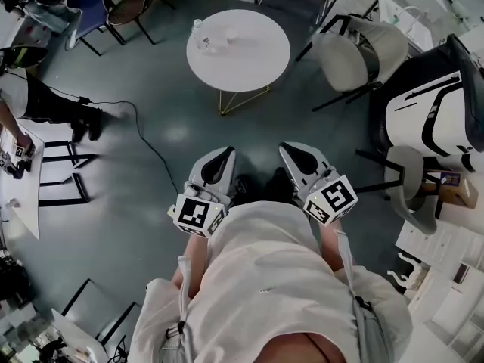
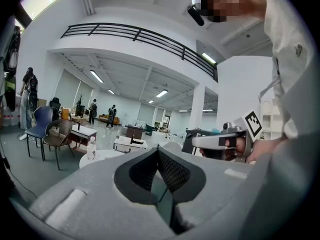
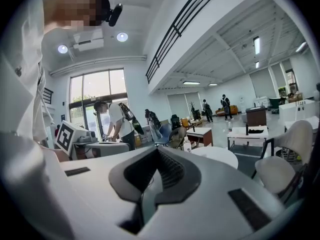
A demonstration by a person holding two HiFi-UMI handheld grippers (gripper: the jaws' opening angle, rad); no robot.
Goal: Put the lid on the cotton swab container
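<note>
Left tool [image 1: 224, 157] and right tool [image 1: 290, 152], both clenched on nothing, held at the waist. The round table [image 1: 257, 63] stands straight ahead, well apart, about equally far from each. The small items [image 1: 231, 36] on it cannot be identified as container or lid.

I hold two grippers: one left gripper [image 1: 225, 154] and one right gripper [image 1: 289, 150]. Each carries one cube, so I count two, the left marker cube [image 1: 198, 214] and the right marker cube [image 1: 331, 199].

Ahead stands one round white table [image 1: 238, 59]. One bottle [image 1: 198, 32] stands on it, with one small pale object [image 1: 231, 36] beside the bottle that I cannot identify.

I can make out four chairs. Two pale ones are right of the table, the near pale chair [image 1: 359, 55] and the far pale chair [image 1: 408, 174]. Left of it and beyond are one blue chair [image 1: 87, 2] and one dark chair [image 1: 132, 4].

Left of the table are one person [image 1: 38, 100] and one black cable [image 1: 144, 138] on the floor.
</note>
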